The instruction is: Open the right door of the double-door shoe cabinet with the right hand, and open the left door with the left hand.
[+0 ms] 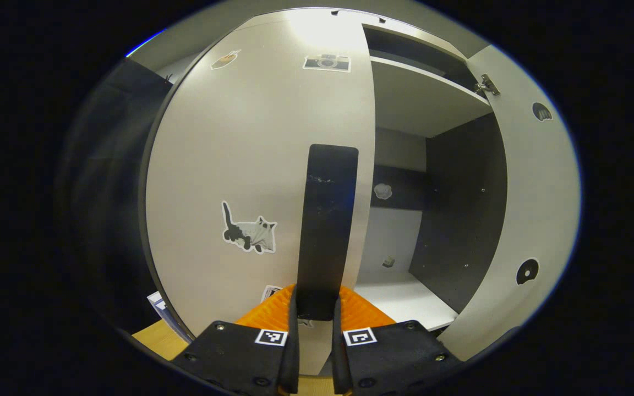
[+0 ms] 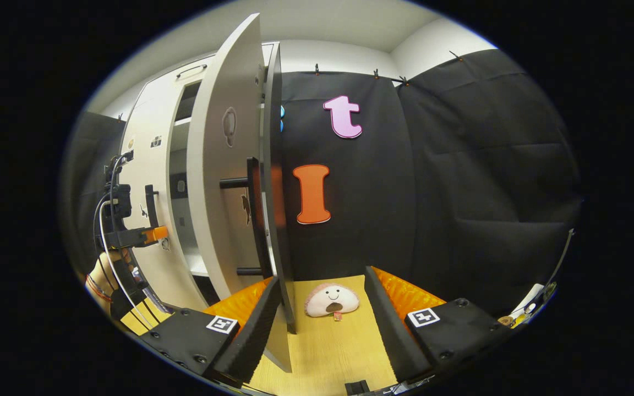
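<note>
In the left gripper view the white left door [image 1: 251,165] of the shoe cabinet is closed. Its black upright handle [image 1: 328,220] runs down between the fingers of my left gripper [image 1: 315,313], which is shut on the handle's lower end. The right door [image 1: 537,209] stands swung wide, showing the shelves [image 1: 421,96] inside. In the right gripper view that open right door [image 2: 223,181] is nearly edge-on, with its black handle [image 2: 253,220] ahead. My right gripper [image 2: 322,324] is open, with the door's lower edge beside its left finger [image 2: 251,324]. Far off, the left gripper [image 2: 135,235] is at the left door's handle [image 2: 152,206].
A small plush toy [image 2: 332,300] lies on the wooden floor [image 2: 328,352] ahead of the right gripper. Black cloth walls [image 2: 460,192] close in the booth on the right. A hand [image 2: 102,275] holds the left gripper, with a cable hanging from it.
</note>
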Motion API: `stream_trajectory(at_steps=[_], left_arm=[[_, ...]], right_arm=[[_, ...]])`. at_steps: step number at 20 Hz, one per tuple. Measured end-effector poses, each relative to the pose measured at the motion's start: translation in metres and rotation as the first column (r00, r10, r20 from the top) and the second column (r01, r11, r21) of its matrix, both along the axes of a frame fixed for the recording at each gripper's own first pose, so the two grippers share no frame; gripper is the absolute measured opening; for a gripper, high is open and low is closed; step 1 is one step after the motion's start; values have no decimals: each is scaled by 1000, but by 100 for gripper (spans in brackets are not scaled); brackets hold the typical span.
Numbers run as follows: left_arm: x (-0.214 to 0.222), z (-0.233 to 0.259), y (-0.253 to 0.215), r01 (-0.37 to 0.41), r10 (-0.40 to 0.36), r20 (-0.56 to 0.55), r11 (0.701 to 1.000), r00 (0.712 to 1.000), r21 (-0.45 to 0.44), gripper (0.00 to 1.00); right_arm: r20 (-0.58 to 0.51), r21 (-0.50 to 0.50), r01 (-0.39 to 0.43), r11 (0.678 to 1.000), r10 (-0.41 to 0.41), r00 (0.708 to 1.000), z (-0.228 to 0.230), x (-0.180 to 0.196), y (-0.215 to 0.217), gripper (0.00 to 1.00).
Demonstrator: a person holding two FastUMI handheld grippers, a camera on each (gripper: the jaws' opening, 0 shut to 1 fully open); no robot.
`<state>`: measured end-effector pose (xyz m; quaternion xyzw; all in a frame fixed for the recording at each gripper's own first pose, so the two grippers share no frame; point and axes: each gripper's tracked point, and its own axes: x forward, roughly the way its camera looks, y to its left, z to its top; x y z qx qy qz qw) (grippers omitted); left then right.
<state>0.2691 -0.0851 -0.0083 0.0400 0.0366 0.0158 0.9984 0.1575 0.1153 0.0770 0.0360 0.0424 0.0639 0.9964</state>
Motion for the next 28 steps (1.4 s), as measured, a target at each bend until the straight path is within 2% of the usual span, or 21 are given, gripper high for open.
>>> stream_trajectory(at_steps=[1, 5, 6, 7, 8, 9, 19, 20, 21, 28], left_arm=[[-2, 1, 0, 4, -4, -2, 1000, 1000, 2, 19], [-5, -1, 4, 39, -39, -8, 999, 999, -15, 16], [-7, -1, 5, 48, -48, -10, 999, 999, -10, 16], [-7, -2, 6, 56, -56, -9, 998, 998, -5, 16], [-10, -1, 7, 64, -64, -6, 998, 998, -2, 16], [-14, 0, 8, 74, -74, -5, 997, 997, -3, 16], [-39, 7, 19, 193, -193, -15, 981, 981, -1, 16], [-42, 8, 20, 205, -205, -14, 979, 979, -1, 16], [-44, 8, 21, 219, -219, -13, 976, 976, -1, 16], [-56, 8, 30, 257, -257, -2, 967, 967, 4, 16]], right_arm=[[2, -1, 5, 1000, -5, 1000, 0, 0, 2, 97], [18, -19, 20, 1000, -19, 1000, 4, -12, 15, 97], [26, -27, 25, 999, -24, 999, 6, -16, 18, 97], [34, -34, 31, 999, -30, 999, 9, -20, 21, 89], [37, -40, 38, 998, -36, 999, 9, -37, 18, 89], [41, -43, 40, 998, -38, 998, 12, -30, 29, 89], [68, -28, 55, 998, -53, 996, 9, -76, 90, 89], [67, -26, 57, 998, -56, 996, 6, -79, 95, 97], [66, -25, 61, 998, -59, 996, 4, -80, 99, 89], [53, -36, 45, 998, -43, 998, 2, -85, 126, 89]])
